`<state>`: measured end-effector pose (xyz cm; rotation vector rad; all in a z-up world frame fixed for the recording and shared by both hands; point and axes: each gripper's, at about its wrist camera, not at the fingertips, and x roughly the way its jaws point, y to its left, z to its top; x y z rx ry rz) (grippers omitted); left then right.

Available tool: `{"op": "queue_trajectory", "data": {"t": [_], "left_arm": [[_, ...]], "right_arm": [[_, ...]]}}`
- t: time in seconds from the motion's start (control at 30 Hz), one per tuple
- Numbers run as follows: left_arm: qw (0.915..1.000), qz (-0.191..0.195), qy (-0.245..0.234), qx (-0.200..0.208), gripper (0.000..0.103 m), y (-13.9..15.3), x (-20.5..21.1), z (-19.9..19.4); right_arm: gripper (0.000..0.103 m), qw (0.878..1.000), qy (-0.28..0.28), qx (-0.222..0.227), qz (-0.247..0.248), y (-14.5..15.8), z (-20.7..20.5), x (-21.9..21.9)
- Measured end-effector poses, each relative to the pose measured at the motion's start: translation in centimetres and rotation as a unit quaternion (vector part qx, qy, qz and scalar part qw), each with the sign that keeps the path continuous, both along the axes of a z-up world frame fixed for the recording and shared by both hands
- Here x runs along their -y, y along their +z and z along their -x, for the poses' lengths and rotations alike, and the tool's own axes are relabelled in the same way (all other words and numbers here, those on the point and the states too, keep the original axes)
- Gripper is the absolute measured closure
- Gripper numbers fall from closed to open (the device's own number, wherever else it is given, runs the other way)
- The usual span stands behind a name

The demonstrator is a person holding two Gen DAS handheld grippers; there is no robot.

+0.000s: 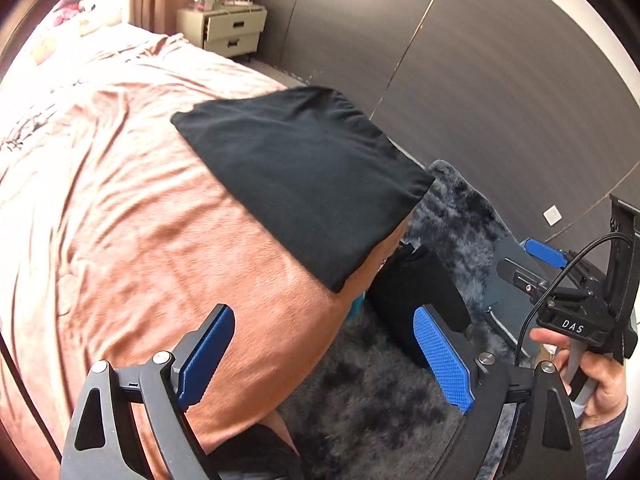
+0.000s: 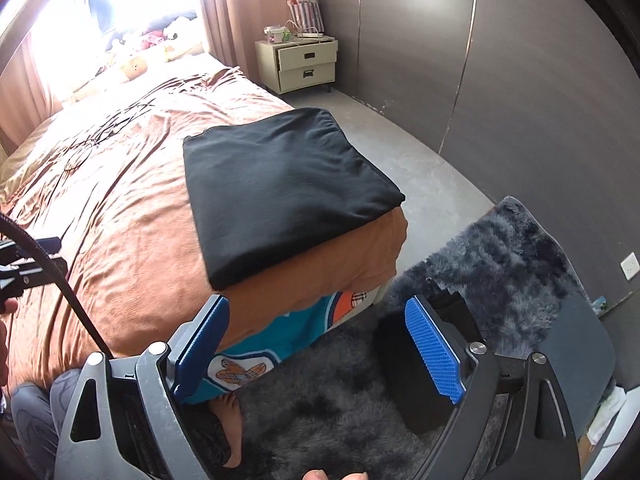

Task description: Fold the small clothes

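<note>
A black garment (image 1: 304,184) (image 2: 288,184) lies folded into a flat rectangle on the near corner of the bed, whose brown cover (image 1: 120,208) (image 2: 120,216) is wrinkled. My left gripper (image 1: 322,314) hovers above and in front of that corner, jaws wide apart, with nothing between the blue pads (image 1: 444,356). My right gripper (image 2: 316,302) also stands open and empty, short of the garment's near edge. In the left wrist view the right gripper (image 1: 560,280) shows at the right edge, held by a hand (image 1: 600,384).
A dark shaggy rug (image 2: 500,256) covers the floor beside the bed, and a black boxy thing (image 2: 404,380) stands on it. A teal patterned sheet (image 2: 288,332) hangs under the cover. A cream nightstand (image 2: 300,64) stands far back. A bare foot (image 2: 232,420) is below.
</note>
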<state>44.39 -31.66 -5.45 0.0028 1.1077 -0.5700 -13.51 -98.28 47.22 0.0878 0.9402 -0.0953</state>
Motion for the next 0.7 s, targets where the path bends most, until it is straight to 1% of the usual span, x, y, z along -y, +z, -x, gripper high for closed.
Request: {"op": "queue_trajectory", "data": {"t": [0.1, 0.2, 0.27, 0.43, 0.57, 0.63, 0.7], "left_arm": [[0.9998, 0.001, 0.003, 0.021, 0.010, 1.3, -1.7, 1.2], [0.9992, 0.020, 0.007, 0.034, 0.006, 2.4, -3.6, 2.5], [0.9986, 0.020, 0.010, 0.048, 0.005, 3.1, -4.5, 3.5], [0.9969, 0.027, 0.011, 0.073, 0.005, 5.0, -7.2, 6.5], [0.9944, 0.036, 0.021, 0.097, 0.004, 6.4, -9.8, 9.0], [0.9930, 0.045, 0.025, 0.106, 0.002, 7.0, -11.2, 10.4], [0.9913, 0.048, 0.029, 0.119, 0.000, 7.7, -12.6, 12.0]], "right_arm": [[0.014, 1.000, -0.002, 0.011, -0.001, 1.3, 1.5, -1.4], [0.014, 1.000, -0.003, 0.031, -0.005, 2.7, 3.5, -2.9], [0.014, 0.999, -0.009, 0.037, -0.001, 3.2, 4.9, -3.8], [0.014, 0.998, -0.017, 0.052, -0.005, 4.2, 7.9, -5.7], [0.014, 0.997, -0.013, 0.078, -0.015, 5.1, 10.8, -7.3], [0.014, 0.996, -0.011, 0.082, -0.023, 5.2, 11.8, -8.0], [0.014, 0.996, -0.007, 0.084, -0.018, 5.4, 12.8, -8.7]]}}
